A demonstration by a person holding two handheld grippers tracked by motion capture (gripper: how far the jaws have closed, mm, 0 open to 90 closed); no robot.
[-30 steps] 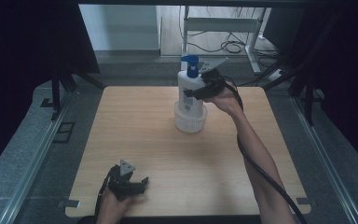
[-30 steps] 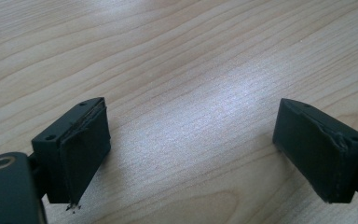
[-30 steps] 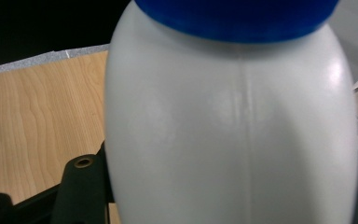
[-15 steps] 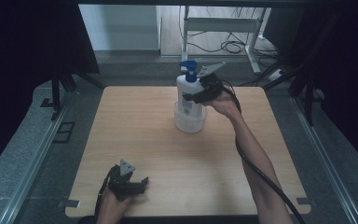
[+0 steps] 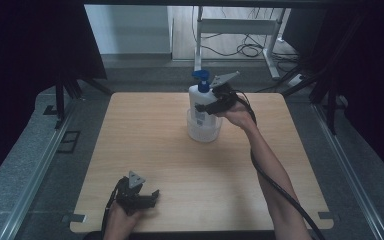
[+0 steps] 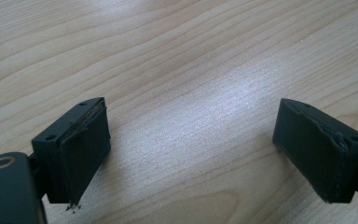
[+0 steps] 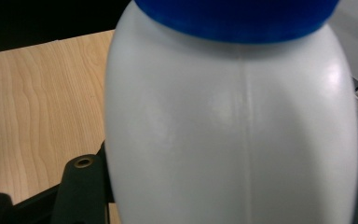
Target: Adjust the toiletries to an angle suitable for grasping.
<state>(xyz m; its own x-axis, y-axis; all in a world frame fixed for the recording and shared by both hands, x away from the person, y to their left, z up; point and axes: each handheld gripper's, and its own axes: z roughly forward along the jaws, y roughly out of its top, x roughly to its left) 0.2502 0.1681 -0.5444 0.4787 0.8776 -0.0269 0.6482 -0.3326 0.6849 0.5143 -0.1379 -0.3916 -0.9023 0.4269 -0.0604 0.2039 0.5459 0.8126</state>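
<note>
So the right hand-held gripper (image 5: 209, 107) is up in the upper middle of the high view, clamped on the white pump bottle (image 5: 198, 102) from its right side. In the right gripper view the bottle's white body (image 7: 233, 135) takes up almost the whole frame, with the blue collar (image 7: 235, 16) across the top edge and a bit of black jaw hardware peeking out at lower left, so yeah, it's pinching the bottle around its body. The grey three-cornered plate (image 5: 225, 78) sticks up just right of the blue pump head (image 5: 201, 76). The bottle's bottom end sits inside a clear round container (image 5: 204, 129) (some kind of cup or tub, can't tell which), and that stands on the worktop (image 5: 145, 135) a little above centre of the frame, towards the far edge.

The person's right forearm (image 5: 270, 170) runs down to the lower right of the frame, with the black cable (image 5: 275, 187) trailing along it.

The left hand-held gripper (image 5: 145, 196) is way down at the lower left of the worktop, near the front edge, well apart from the bottle. Its jaws are spread wide in the left gripper view, nothing but bare wood (image 6: 191, 93) between them.
</note>
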